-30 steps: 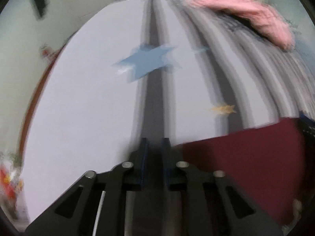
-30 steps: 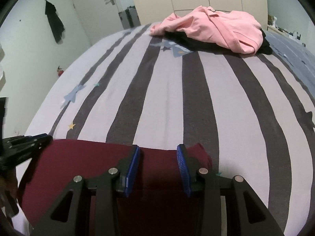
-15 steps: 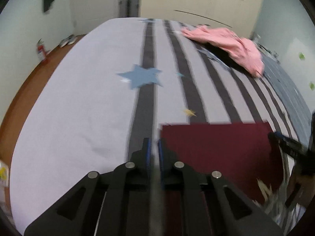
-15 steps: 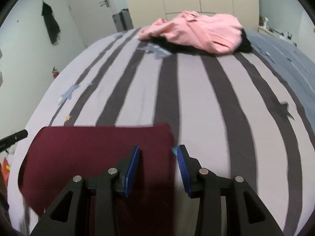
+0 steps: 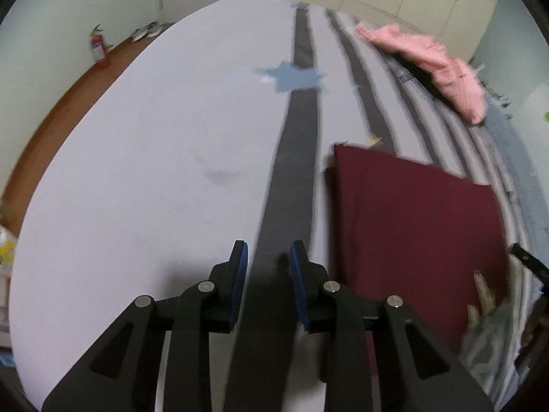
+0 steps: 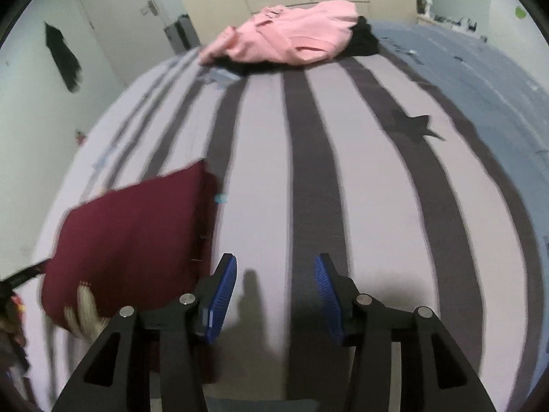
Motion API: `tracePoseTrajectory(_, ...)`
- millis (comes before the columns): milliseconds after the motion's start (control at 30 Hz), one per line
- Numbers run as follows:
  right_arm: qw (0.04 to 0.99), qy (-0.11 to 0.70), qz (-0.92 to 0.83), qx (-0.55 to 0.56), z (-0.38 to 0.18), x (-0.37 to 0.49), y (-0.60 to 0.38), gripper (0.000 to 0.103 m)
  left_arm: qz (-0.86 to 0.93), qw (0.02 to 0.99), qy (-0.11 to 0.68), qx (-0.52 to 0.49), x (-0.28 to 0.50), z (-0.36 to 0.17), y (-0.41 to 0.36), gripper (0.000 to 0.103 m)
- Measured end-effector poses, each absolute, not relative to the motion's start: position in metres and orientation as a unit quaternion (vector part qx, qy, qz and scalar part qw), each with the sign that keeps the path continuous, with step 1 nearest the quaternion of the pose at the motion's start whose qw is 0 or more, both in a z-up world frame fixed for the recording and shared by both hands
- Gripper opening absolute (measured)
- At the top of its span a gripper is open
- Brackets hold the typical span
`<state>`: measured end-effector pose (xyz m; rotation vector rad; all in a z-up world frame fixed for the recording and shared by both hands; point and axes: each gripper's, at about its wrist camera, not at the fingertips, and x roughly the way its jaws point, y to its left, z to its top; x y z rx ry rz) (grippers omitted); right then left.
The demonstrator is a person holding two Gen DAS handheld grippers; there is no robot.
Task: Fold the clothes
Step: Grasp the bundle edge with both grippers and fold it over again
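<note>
1. The left tool (image 5: pixel 267 252) tilts steeply down at the bed (image 5: pixel 137 158); its jaws have just been opening and stand a little apart, with nothing between them but a dark stripe of the cover.
2. The right tool (image 6: pixel 276 267) is pitched down likewise; its jaws have just been opening wider and are empty over the striped cover.
3. The folded maroon garment (image 5: pixel 411 226) lies flat on the bed, to the right of the left tool and left of the right tool, touched by neither.
4. A blue star (image 5: pixel 291 77) is printed on the cover beyond the left tool.
5. Farthest off, a pink garment (image 6: pixel 291 39) lies crumpled over a black garment (image 6: pixel 365 39) near the far edge of the bed.
</note>
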<state>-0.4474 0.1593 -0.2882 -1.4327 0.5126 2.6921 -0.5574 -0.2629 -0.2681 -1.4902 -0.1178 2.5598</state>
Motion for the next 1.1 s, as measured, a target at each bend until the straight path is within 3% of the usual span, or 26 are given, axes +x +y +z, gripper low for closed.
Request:
tracePoseTrajectory(100,-0.016,0.180,0.870,-0.459,-0.282,-0.454,0.145,0.052,0.865,0.128,-0.060,-0.482,-0.553,-0.260,-0.255,0.056)
tracePoseTrajectory(133,-0.028,0.181,0.869,-0.460,-0.282,-0.457,0.139,0.055,0.864,0.135,-0.064,-0.480,-0.554,-0.261,-0.252,0.059)
tracePoseTrajectory(300,-0.049,0.190,0.856,-0.479,-0.301,-0.471,0.123,0.055,0.852,0.147,-0.081,-0.495,-0.553,-0.287,-0.256,0.059)
tracePoseTrajectory(467,-0.068,0.215,0.845,-0.485,-0.316,-0.475,0.133,0.060,0.829,0.161,-0.150,-0.514,-0.550,-0.306,-0.278,0.063)
tracePoseTrajectory(567,-0.091,0.216,0.842,-0.486,-0.318,-0.479,0.134,0.060,0.828,0.177,-0.146,-0.511,-0.549,-0.309,-0.271,0.062)
tracePoseTrajectory(667,-0.114,0.214,0.838,-0.489,-0.320,-0.487,0.132,0.060,0.824,0.194,-0.144,-0.512,-0.554,-0.311,-0.262,0.055)
tracePoseTrajectory(1100,-0.168,0.227,0.821,-0.496,-0.331,-0.498,0.126,0.060,0.796,0.240,-0.134,-0.540,-0.590,-0.329,-0.216,0.055)
